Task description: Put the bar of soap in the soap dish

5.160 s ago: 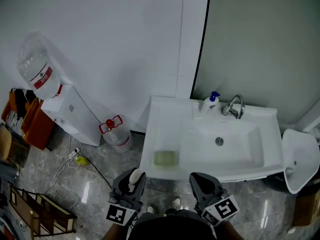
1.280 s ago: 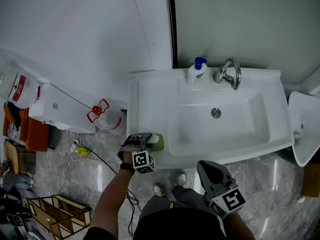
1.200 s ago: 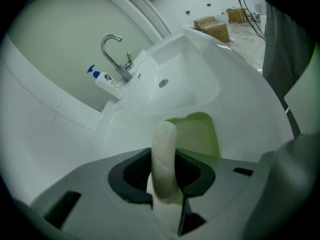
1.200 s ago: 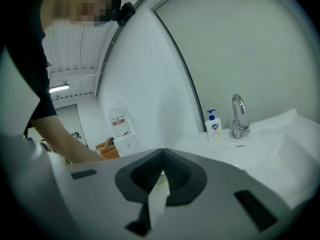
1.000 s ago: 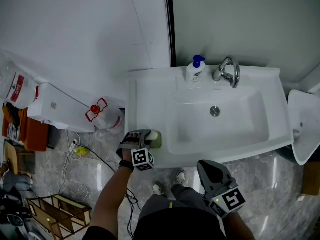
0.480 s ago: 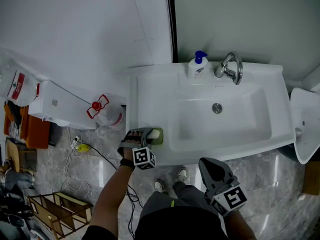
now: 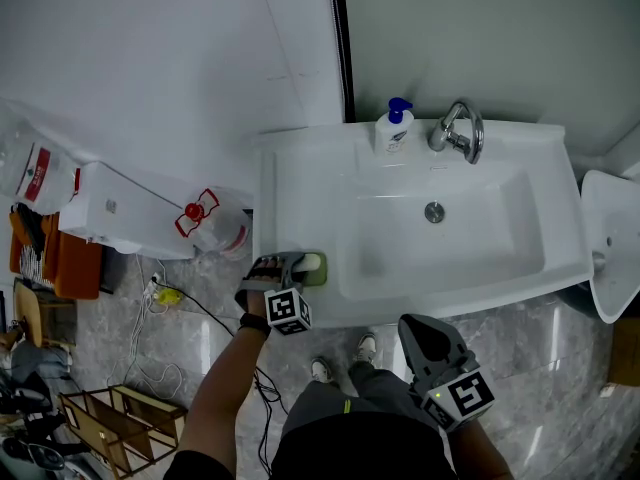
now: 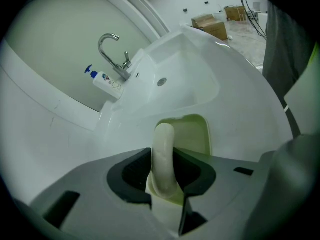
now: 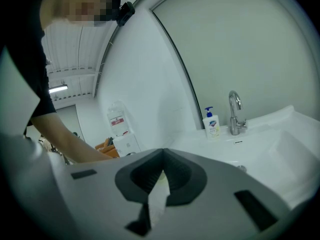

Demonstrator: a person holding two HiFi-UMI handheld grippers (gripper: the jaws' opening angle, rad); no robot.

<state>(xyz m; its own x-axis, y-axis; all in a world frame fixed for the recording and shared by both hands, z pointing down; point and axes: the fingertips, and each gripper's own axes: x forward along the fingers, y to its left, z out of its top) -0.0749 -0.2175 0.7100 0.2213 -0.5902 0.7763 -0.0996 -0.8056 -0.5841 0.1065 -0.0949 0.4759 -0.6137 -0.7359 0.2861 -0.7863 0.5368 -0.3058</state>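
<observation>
My left gripper [image 7: 300, 262] reaches out over the front left corner of the white sink [image 7: 300, 178]. A pale cream bar of soap [image 8: 162, 151] stands on its edge between the jaws, its far end inside the green soap dish [image 8: 194, 134]. The pads touch both faces of the bar while the jaws are opening. The head view shows the soap [image 7: 311, 263] sitting in the soap dish [image 7: 320, 276]. Close to my body, below the sink's front edge, my right gripper [image 7: 415, 334] is shut and empty, its tips [image 9: 162, 156] meeting.
A faucet [image 7: 458, 130] and a blue-capped pump bottle [image 7: 393, 128] stand at the sink's back rim. A water dispenser [image 7: 110, 218] and a jug [image 7: 213, 234] are on the floor to the left, and a second white fixture [image 7: 610, 248] stands to the right.
At first both grippers were near my body and the dish was empty. My left gripper has since carried the soap out to the dish. Over the last second it stays put.
</observation>
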